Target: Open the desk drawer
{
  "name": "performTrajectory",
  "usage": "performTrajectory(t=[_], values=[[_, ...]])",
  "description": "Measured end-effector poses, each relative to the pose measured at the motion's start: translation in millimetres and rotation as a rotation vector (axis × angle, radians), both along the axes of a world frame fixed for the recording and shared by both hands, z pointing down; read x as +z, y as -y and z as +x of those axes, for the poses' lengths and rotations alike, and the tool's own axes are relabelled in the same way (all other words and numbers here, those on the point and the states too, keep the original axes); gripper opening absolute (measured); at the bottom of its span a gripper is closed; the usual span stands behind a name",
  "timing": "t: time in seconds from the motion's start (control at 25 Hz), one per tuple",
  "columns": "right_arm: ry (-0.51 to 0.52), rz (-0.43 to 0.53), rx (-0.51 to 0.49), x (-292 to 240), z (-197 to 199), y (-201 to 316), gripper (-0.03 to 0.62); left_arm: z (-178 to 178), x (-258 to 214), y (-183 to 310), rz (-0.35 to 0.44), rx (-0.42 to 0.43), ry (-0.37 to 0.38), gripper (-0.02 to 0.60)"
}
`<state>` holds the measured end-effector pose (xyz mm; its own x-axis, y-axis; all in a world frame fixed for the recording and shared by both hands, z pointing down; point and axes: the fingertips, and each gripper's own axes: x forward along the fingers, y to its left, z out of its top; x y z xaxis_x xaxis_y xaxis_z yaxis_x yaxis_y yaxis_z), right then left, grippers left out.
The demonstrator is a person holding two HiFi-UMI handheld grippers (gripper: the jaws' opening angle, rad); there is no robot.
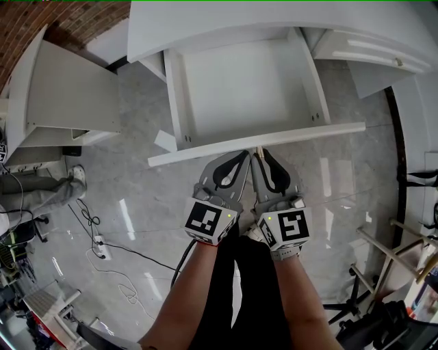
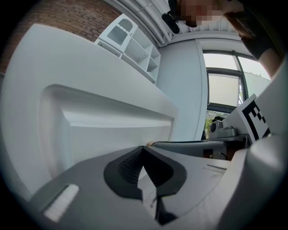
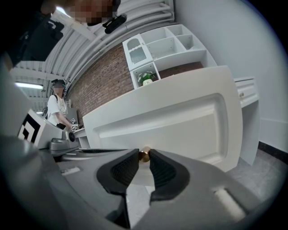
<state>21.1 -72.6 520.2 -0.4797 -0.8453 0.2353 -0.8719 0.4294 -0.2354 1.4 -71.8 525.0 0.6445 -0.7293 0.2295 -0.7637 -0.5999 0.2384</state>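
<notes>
The left gripper [image 2: 144, 150] has its fingers [image 2: 128, 164] pressed together with nothing between them. Their tips sit just short of the white drawer front [image 2: 112, 134], which fills the space ahead of them and to their left. Whether they touch it I cannot tell.

Just right of these tips is the brass knob [image 3: 144, 154], and the right gripper [image 3: 144, 156] has hold of it. Its fingers [image 3: 164, 173] stand a small way apart, with one dark ribbed pad on each side of the knob, pressing on it.

In the head view the two grippers lie side by side, almost touching, and their tips converge on the knob at the middle of the drawer front. Beyond the fingers the drawer [image 1: 239, 89] stands pulled well out from under the white surface [image 1: 274, 17], its bare inside showing. Below and behind the fingers is glossy marble floor [image 1: 137, 205].
</notes>
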Motion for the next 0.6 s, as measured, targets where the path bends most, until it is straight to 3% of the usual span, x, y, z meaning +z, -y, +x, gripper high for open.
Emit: performTrajectory(t=[0.6], values=[[0.003, -0.005, -0.009, 0, 6, -24, 0.072, 6, -1, -23, -0.001, -0.002, 0.007, -0.012]])
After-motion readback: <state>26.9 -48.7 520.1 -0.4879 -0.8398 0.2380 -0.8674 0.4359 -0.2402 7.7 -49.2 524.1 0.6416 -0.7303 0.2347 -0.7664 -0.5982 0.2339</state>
